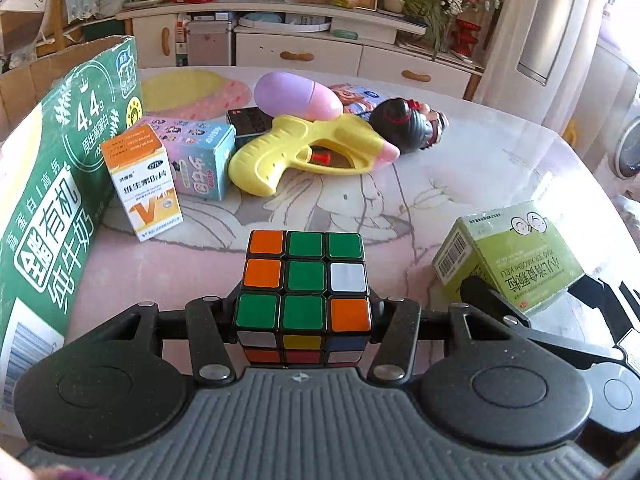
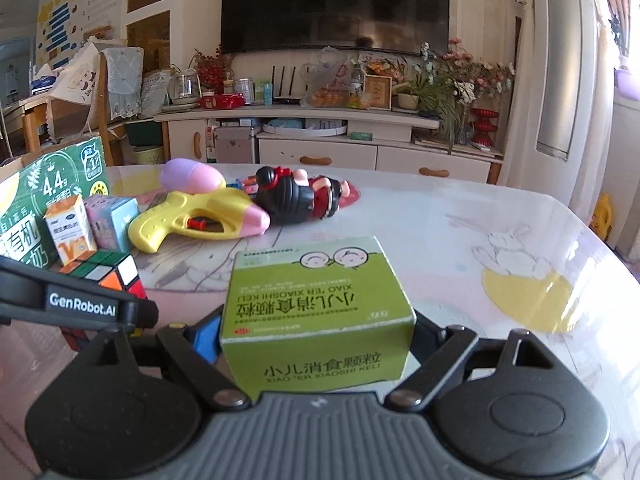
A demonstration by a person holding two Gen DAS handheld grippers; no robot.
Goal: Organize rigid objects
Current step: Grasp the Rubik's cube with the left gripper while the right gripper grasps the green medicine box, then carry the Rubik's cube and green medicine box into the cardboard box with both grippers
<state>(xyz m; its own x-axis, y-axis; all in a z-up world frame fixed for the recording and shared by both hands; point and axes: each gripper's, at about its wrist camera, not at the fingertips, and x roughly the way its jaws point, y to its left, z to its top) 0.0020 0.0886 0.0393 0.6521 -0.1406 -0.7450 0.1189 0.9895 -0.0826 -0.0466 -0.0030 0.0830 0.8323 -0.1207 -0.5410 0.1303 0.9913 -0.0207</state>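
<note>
Fingers: left pinch cube squarely | right pinch green box, long axis crosswise

This is looking like a family living room. A large dark television is hanging on the wall at twelve o'clock above a long white media cabinet crowded with potted flowers, jars, a router and a glass kettle. A table under a pink rabbit-printed cover is filling the foreground, and children's paper decorations are showing on the wall at ten o'clock.
</note>
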